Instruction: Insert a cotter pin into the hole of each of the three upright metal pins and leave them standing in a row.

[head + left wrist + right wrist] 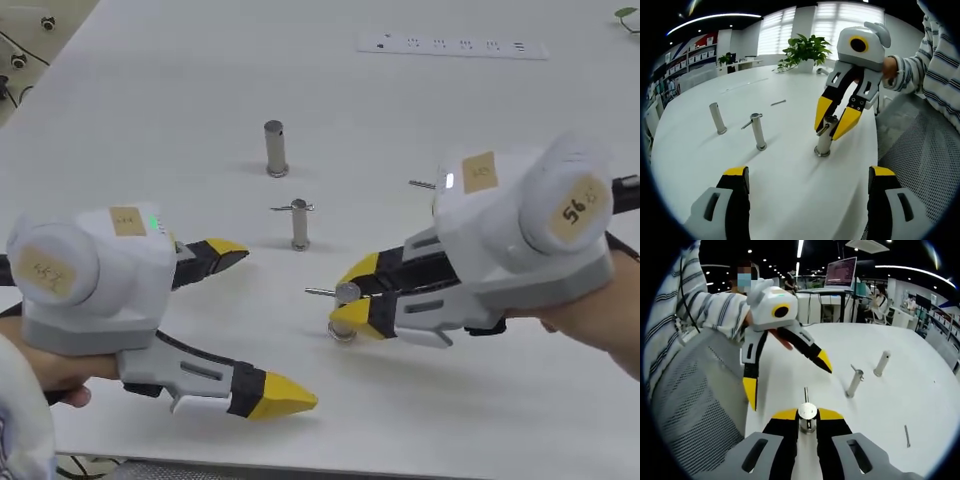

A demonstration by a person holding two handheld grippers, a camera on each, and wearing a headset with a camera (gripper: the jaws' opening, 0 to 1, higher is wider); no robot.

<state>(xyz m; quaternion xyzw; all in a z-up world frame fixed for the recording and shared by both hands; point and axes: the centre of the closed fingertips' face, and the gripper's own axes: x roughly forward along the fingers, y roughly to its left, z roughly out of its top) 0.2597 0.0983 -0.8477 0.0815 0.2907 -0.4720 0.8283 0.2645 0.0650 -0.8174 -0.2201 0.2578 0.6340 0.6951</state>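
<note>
- Table (180, 90): white, smooth, matte.
- Far pin (274, 148) (717, 118) (882, 363): grey metal cylinder with a flat head, standing upright on the table.
- Middle pin (300, 225) (758, 132) (855, 382): same shape, upright. A thin wire middle cotter (292, 208) (747, 124) passes crosswise through its top.
- Near pin (344, 325) (824, 140) (807, 421): upright, with a round, shiny head. The near cotter (320, 292) (806, 394) sits at its head and sticks out to one side.
- The three pins stand in a row, well apart from each other.
- Loose cotter (422, 184) (778, 103) (907, 436): thin metal rod lying flat on the table, beside the row.
- Right gripper (352, 292) (835, 122) (808, 415): white shell, black jaws with yellow wedge tips. The jaws are closed to a narrow gap around the near pin's head and appear to touch it on both sides.
- Left gripper (255, 325) (809, 172) (787, 375): same build. Its jaws are spread wide and hold nothing. It is above the table, near the pins but apart from them.
- Power strip (452, 45): long, white and flat, at the far edge.
- Plant (805, 50): green and leafy, at the table's far end.
</note>
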